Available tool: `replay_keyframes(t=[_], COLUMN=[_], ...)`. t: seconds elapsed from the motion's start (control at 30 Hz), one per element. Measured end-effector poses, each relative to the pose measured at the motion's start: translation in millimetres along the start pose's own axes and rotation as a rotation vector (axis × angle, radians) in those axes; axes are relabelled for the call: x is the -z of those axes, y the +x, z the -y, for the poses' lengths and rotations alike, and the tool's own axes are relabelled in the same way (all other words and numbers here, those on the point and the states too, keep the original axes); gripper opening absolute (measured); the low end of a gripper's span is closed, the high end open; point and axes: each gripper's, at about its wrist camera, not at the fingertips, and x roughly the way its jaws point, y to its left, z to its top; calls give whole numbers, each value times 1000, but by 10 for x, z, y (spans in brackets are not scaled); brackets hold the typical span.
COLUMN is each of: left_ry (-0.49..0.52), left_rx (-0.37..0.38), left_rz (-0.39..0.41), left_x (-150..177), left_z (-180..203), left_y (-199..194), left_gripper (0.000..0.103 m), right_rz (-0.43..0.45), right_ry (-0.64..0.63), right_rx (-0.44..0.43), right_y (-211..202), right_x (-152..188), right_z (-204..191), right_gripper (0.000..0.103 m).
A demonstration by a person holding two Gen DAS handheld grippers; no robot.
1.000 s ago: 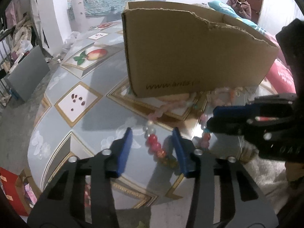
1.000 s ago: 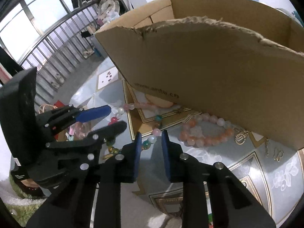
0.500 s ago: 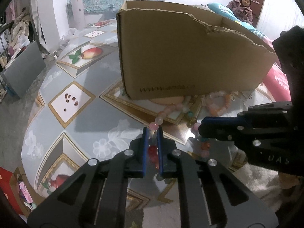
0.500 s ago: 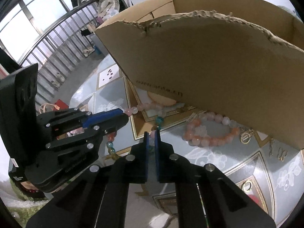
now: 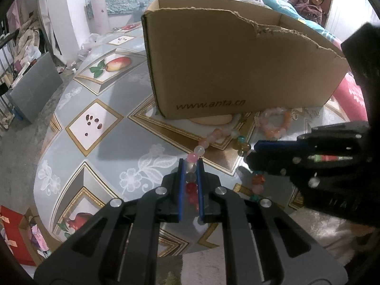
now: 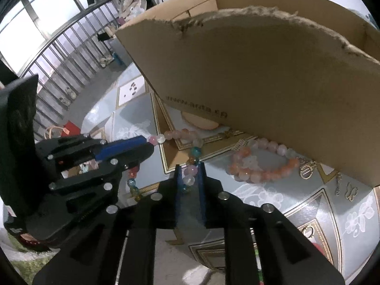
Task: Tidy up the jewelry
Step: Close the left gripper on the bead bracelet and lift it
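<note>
A cardboard box [image 5: 237,66] stands on the desk [image 5: 78,166] at upper centre. A bracelet [image 5: 275,124] lies before its lower right corner. A bead string [image 5: 206,142] runs between the left tool [image 5: 190,180] at bottom centre and the right tool [image 5: 254,152] at right.

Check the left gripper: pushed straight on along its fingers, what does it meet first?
Left gripper, shut on the multicolour bead strand, would probably meet the tabletop first; depth is unclear.

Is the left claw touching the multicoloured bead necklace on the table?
Touching. In the left wrist view, the left claw is closed on the multicoloured bead necklace: its blue pads press the clear and red beads from both sides, with no gap.
</note>
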Motion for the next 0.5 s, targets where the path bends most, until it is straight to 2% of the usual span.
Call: replay_keyframes(t=[0.2,0.3,0.5], left_ry=[1,9,30], left_rx=[-3,-12,-41], left_rz=[-10,-14,-30], left_x=[-38,-54,-108], left_z=[-16,-10,29], left_y=[29,50,85], left_gripper=[9,9,10], right_rz=[9,7,5], right_ry=[-46,-58,-38], right_rx=[29,49,37], right_y=[10,21,0], right_x=[5,6,0], right_z=[-50,-67,-23], right_gripper=[17,12,12])
